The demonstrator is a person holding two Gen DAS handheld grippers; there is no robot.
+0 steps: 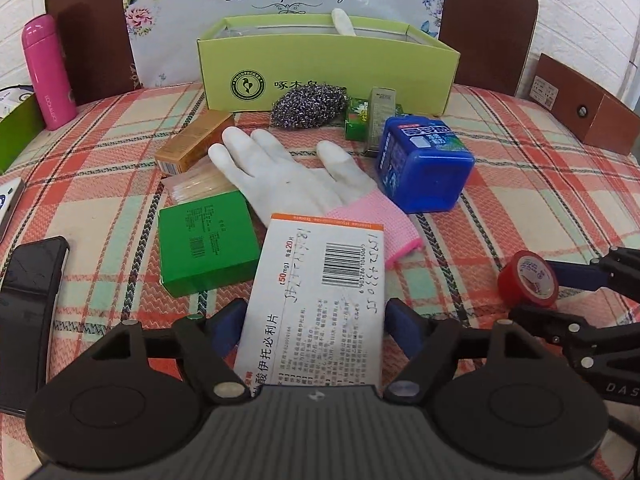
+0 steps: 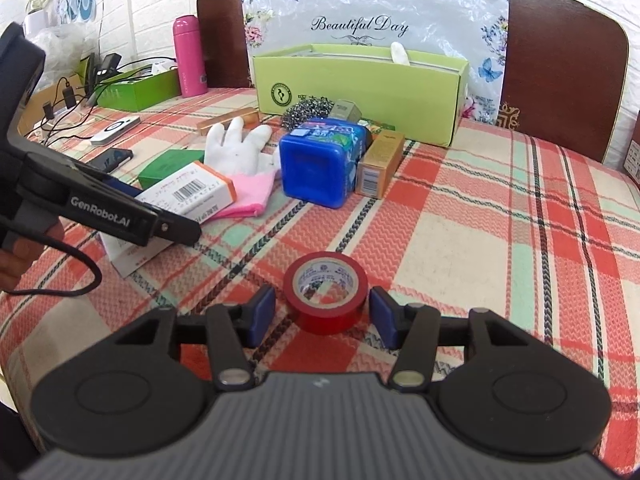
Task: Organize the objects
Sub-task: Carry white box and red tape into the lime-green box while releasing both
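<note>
My left gripper (image 1: 316, 320) is shut on a white medicine box (image 1: 320, 292) with a barcode, held over the table; it also shows in the right wrist view (image 2: 188, 196). My right gripper (image 2: 322, 314) is open, its blue pads either side of a red tape roll (image 2: 325, 295) that lies on the plaid tablecloth with gaps on both sides. In the left wrist view the tape (image 1: 528, 280) sits at the right. A white glove with a pink cuff (image 1: 296, 176), a blue jar (image 1: 424, 164), a green box (image 1: 206, 240) and a lime-green open carton (image 1: 328, 68) lie ahead.
A steel scourer (image 1: 308, 106), a gold box (image 1: 192, 140), toothpicks (image 1: 200, 186) and small green packs (image 1: 360, 122) crowd the carton's front. A black phone (image 1: 28, 312) lies left, a pink flask (image 1: 48, 72) far left. Chair backs stand behind; a brown box (image 1: 580, 108) is at right.
</note>
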